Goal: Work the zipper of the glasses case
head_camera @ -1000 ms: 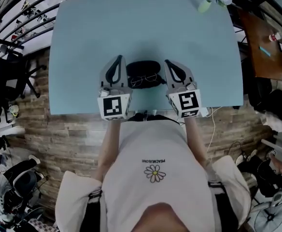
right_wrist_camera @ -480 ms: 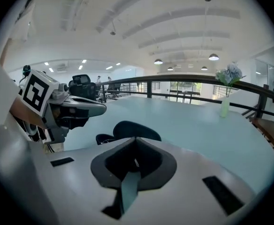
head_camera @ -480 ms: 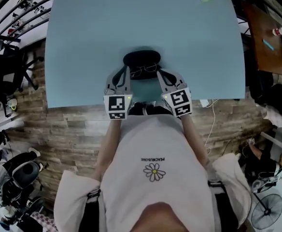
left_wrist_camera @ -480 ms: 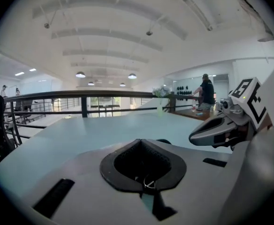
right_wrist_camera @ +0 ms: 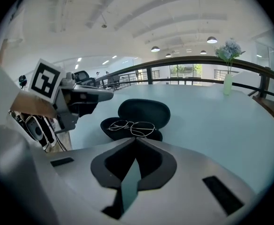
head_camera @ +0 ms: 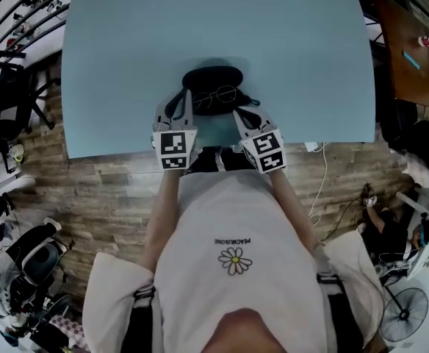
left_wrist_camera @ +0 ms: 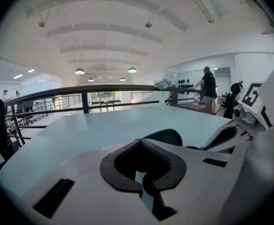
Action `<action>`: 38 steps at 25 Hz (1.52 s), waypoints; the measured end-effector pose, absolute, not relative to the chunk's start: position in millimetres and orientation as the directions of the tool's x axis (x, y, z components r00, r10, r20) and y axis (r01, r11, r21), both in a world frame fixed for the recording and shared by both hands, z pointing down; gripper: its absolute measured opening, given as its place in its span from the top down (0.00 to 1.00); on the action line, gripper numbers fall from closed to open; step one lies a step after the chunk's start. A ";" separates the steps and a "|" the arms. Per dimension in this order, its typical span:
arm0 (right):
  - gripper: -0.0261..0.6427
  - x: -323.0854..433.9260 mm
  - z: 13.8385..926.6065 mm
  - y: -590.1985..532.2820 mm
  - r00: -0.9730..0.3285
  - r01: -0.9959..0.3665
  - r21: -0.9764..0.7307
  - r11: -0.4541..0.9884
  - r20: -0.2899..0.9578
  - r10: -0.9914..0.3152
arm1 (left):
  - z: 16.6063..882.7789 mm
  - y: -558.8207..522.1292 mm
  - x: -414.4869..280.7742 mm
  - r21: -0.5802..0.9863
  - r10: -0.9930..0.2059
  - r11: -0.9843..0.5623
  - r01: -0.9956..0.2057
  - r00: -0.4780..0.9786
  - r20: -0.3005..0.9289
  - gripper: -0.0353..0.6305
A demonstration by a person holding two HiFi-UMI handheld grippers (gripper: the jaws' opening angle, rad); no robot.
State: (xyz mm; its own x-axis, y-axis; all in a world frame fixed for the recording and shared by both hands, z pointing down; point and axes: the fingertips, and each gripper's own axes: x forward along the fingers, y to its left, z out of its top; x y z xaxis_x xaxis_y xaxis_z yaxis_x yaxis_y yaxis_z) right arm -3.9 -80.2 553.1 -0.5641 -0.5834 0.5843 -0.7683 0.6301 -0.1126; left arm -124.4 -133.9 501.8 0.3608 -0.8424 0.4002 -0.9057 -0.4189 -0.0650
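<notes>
Pale-blue table [head_camera: 126,65] bears the open glasses case [head_camera: 213,79], long axis running left-right.

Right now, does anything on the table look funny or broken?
Nothing looks broken or spilled. The only odd bit: the glasses case lies open, and the glasses sit across its front half, so they seem to perch on top rather than being tucked inside.

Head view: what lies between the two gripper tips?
The near half of the open glasses case, with glasses on it, lies between left gripper and right gripper, as the head view shows.
</notes>
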 end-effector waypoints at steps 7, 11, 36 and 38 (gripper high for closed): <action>0.95 -5.4 563.6 -74.8 -0.568 -0.767 -0.138 0.626 0.600 -0.564 | 486.0 -202.1 -120.5 -0.129 -0.755 -0.572 -0.810 0.459 0.468 0.92; 0.95 -3.3 563.4 -74.1 -0.568 -0.772 -0.143 0.620 0.594 -0.570 | 500.2 -227.3 -102.7 -0.003 -0.621 -0.660 -0.751 0.544 0.564 0.92; 0.95 -4.6 564.4 -84.3 -0.546 -0.794 -0.148 0.589 0.599 -0.586 | 527.4 -103.1 -69.8 0.230 -0.315 -0.747 -0.624 0.637 0.703 0.92; 0.95 -1.0 564.5 -83.0 -0.549 -0.787 -0.149 0.599 0.610 -0.571 | 530.6 -102.3 -68.1 0.197 -0.333 -0.748 -0.633 0.615 0.715 0.92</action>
State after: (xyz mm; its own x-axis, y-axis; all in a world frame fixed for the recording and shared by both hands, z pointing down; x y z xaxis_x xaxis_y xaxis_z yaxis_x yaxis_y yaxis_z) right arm -1.0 -83.0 564.5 -0.5495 -0.5712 0.6098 -0.7872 0.5986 -0.1486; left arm -68.1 -102.3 530.6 0.6152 -0.3328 0.7147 -0.6333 -0.7485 0.1966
